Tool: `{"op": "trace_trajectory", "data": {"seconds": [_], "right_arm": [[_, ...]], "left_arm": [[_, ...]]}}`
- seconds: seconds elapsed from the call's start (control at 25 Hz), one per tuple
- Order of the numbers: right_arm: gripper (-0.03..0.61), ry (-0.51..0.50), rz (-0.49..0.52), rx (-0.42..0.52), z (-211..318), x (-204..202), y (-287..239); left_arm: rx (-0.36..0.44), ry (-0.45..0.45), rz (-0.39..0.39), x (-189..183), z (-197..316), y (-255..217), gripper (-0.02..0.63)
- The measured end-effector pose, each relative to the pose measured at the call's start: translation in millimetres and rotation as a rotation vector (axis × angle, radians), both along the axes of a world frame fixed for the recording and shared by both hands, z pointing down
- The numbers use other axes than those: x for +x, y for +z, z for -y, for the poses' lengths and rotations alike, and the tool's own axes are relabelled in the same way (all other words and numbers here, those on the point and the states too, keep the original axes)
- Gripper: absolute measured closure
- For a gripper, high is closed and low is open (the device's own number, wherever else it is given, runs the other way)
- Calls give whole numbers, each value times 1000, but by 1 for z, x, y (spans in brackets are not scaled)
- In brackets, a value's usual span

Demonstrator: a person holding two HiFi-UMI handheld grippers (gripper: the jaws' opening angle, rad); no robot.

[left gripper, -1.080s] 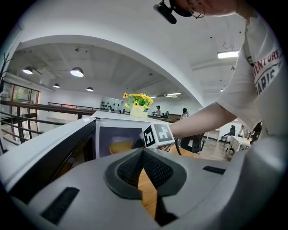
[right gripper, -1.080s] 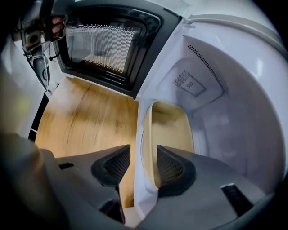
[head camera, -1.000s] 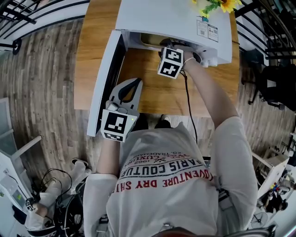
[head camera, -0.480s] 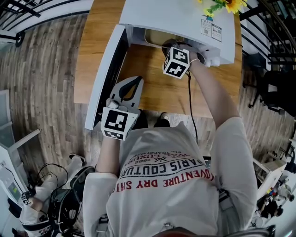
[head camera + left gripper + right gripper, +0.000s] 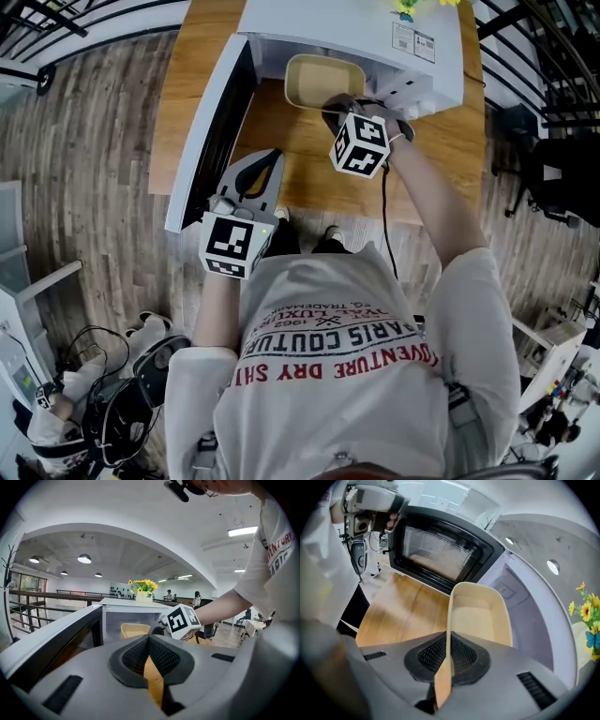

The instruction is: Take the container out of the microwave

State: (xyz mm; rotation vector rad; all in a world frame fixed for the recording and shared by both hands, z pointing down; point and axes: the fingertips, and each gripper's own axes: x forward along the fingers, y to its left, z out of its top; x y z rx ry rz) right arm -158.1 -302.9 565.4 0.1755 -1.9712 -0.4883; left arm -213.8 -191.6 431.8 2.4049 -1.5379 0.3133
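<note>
the right gripper point(image 5: 447, 649) is clenching the container's point(image 5: 481, 616) wall to draw it from the microwave point(image 5: 349, 30), while the left gripper point(image 5: 149, 642) is idling shut, empty.

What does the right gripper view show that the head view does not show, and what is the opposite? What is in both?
Only the right gripper view: the jaws of the right gripper shut on the near wall of the container, and the mesh window of the microwave door.
Only the head view: the marker cube, the person's shirt, the white top of the microwave, the floor.
Both: the beige container, empty, partly out of the microwave, above the wooden table; the door open.
</note>
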Motion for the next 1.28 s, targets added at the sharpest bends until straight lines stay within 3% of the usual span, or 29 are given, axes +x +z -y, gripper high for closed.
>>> {"op": "trace_trajectory", "data": {"seconds": [0.2, 0.48, 0.92, 1.28], "right_arm": [[545, 17, 113, -9, -34, 8, -21], [545, 131, 385, -36, -71, 18, -67], [545, 388, 818, 15, -89, 49, -164], [545, 544, 1031, 100, -85, 81, -187]], "left_arm": [[32, -7, 14, 3, -14, -4, 601], [91, -4, 37, 0, -22, -20, 601], [183, 64, 63, 6, -10, -52, 601], [226, 112, 87, 5, 2, -64, 601]]}}
